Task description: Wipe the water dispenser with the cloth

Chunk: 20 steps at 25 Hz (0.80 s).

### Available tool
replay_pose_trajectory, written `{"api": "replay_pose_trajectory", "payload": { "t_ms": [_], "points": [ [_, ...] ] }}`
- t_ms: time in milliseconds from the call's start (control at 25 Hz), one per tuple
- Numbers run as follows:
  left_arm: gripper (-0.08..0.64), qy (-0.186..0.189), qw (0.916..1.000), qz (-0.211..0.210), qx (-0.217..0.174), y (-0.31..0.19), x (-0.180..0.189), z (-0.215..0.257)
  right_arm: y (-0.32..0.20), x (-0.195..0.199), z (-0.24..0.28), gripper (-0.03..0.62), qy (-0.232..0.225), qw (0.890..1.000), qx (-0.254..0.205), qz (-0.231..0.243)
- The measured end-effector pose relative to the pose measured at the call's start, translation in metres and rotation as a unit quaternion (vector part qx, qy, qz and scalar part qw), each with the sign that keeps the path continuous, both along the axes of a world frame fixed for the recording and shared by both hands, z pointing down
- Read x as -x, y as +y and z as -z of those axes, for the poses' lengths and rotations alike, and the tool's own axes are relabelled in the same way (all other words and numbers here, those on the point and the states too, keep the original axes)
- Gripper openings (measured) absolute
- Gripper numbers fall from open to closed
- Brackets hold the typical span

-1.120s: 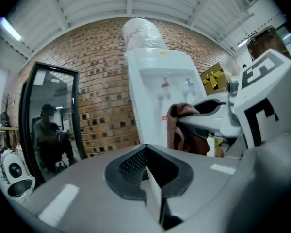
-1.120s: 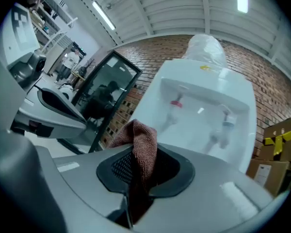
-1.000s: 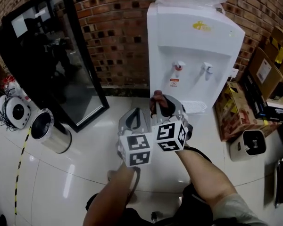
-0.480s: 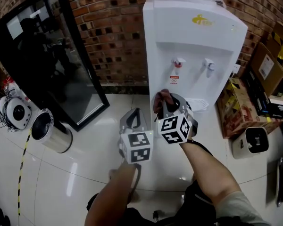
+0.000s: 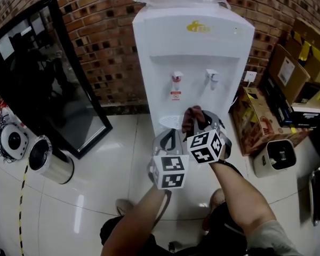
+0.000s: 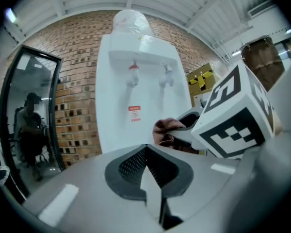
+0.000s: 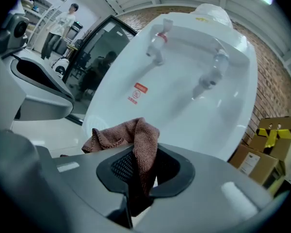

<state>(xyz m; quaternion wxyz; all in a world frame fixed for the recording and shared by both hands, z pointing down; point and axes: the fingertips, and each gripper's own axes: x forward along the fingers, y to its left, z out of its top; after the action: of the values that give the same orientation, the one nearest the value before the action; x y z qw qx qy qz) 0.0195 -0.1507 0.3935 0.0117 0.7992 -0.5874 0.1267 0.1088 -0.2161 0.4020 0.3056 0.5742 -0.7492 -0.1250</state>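
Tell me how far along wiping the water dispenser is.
Done: the brown cloth is picked up, clamped in the right gripper. In hand: it is held up before the front of the water dispenser, apparently not touching it. The left gripper is shut and empty. Left: all the wiping.

head: high, steeply down | left, right gripper views: low, near, facing forward | shared: water dispenser front

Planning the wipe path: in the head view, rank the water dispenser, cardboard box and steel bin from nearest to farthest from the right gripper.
1. Water dispenser, directly ahead of the right gripper holding the cloth.
2. Cardboard box, to its right.
3. Steel bin, far left on the floor.
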Motion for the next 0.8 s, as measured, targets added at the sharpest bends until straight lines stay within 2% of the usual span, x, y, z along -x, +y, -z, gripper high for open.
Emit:
{"api": "replay_pose_trajectory", "payload": {
  "t_ms": [320, 520, 680, 800],
  "points": [
    [0.0, 0.009, 0.9976, -0.069, 0.0, 0.011, -0.077, -0.001, 0.021, -0.109, 0.003, 0.078, 0.019, 0.997, 0.012, -0.079],
    [0.0, 0.007, 0.9957, -0.092, 0.006, 0.017, -0.104, -0.008, 0.031, -0.149, -0.011, 0.078, 0.034, 0.994, 0.028, -0.104],
    [0.0, 0.006, 0.9951, -0.098, 0.008, 0.024, -0.107, -0.015, 0.036, -0.146, -0.02, 0.078, 0.027, 0.995, 0.035, -0.091],
    [0.0, 0.003, 0.9961, -0.088, 0.001, 0.027, -0.087, -0.019, 0.049, -0.096, -0.01, 0.078, 0.014, 0.999, 0.02, -0.022]
  ]
}}
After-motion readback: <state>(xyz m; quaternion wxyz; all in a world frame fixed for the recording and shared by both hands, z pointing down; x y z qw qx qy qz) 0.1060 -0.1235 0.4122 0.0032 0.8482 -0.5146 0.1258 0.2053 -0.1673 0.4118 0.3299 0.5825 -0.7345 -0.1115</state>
